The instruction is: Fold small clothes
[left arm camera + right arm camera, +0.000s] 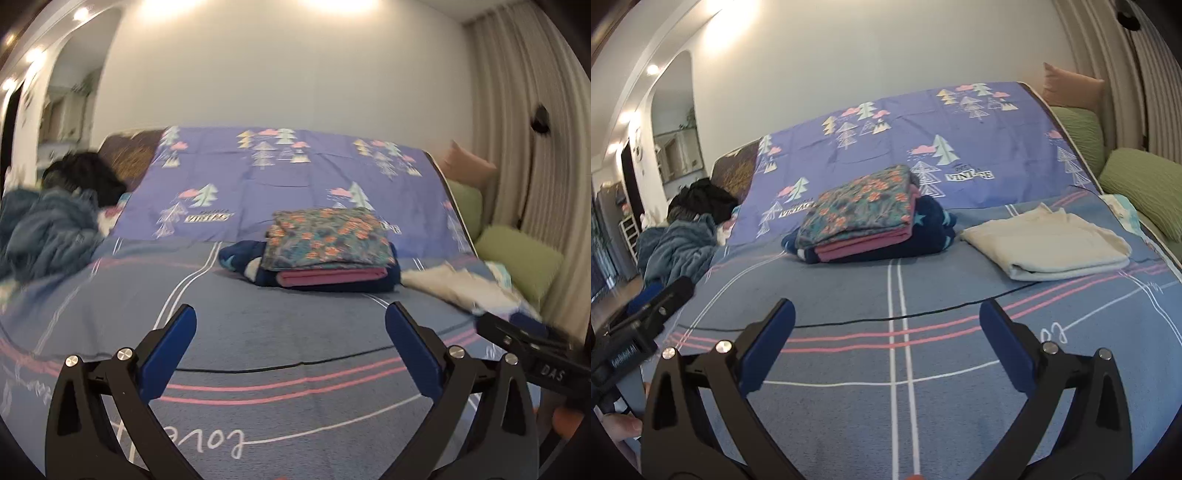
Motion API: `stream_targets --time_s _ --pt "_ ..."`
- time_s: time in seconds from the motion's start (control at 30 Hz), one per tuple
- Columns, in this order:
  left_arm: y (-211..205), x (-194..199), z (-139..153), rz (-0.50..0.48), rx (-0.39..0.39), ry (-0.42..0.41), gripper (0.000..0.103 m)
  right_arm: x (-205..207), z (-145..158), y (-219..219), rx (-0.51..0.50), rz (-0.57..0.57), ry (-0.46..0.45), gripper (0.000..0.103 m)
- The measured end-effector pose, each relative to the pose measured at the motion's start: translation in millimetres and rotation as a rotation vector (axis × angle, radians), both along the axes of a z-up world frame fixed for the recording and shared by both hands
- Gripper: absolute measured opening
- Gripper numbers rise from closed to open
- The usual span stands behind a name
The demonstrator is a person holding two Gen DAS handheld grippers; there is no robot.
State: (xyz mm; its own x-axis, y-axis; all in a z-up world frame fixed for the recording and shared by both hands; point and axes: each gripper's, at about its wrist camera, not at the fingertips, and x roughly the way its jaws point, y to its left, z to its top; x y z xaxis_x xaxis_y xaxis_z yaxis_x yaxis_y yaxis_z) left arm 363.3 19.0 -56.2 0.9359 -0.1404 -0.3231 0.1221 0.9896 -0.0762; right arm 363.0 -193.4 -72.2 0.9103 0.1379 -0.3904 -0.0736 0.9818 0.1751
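1. A stack of folded clothes (871,221) is sitting near the middle of the bed (849,406), on the grey-blue sheet with pink and white lines. A floral piece (325,236) is lying on top, a pink one (332,277) under it, and a dark navy one with pale stars (938,225) at the bottom.
2. A folded cream garment (1049,247) is lying just to the right of the stack, apart from it, near the bed's right edge.
3. A heap of unfolded clothes, blue-grey (679,247) with a black piece (701,199) behind it, is resting at the bed's left side, well apart from the stack.
4. The left gripper (291,334) is hovering over bare sheet in front of the stack, its blue-padded fingers (168,354) standing wide apart with nothing between them.
5. The right gripper (886,328) is likewise hanging over the sheet, fingers (1008,347) spread wide and holding nothing.
6. A thin black cable (849,323) is running across the sheet between the grippers and the stack.
7. A purple cover with tree prints (886,147) is draping the raised far part of the bed; green cushions (1145,184) are sitting to the right.
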Motion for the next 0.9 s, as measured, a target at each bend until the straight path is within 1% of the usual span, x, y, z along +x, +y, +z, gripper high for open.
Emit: stream_targets --time_s 0.1,0.13,0.23,0.67,0.9 --pt "-19 -4 -1 -0.033 0.093 -0.016 0.102 -1 2 7 -0.023 0.034 -0.011 0.101" --pt "-23 -4 -1 -0.027 0.117 -0.017 0.102 -1 1 7 -0.029 0.025 -0.011 0.101" --pt "-21 -3 -2 -0.037 0.109 -0.013 0.102 -2 1 3 0.003 0.042 -0.007 0.101" --pt "-10 3 -6 -0.028 0.057 0.019 0.102 2 -1 8 -0.015 0.054 0.013 0.101" --pt "-17 4 -6 -0.027 0.089 0.022 0.102 5 -2 12 -0.03 0.062 0.027 0.101"
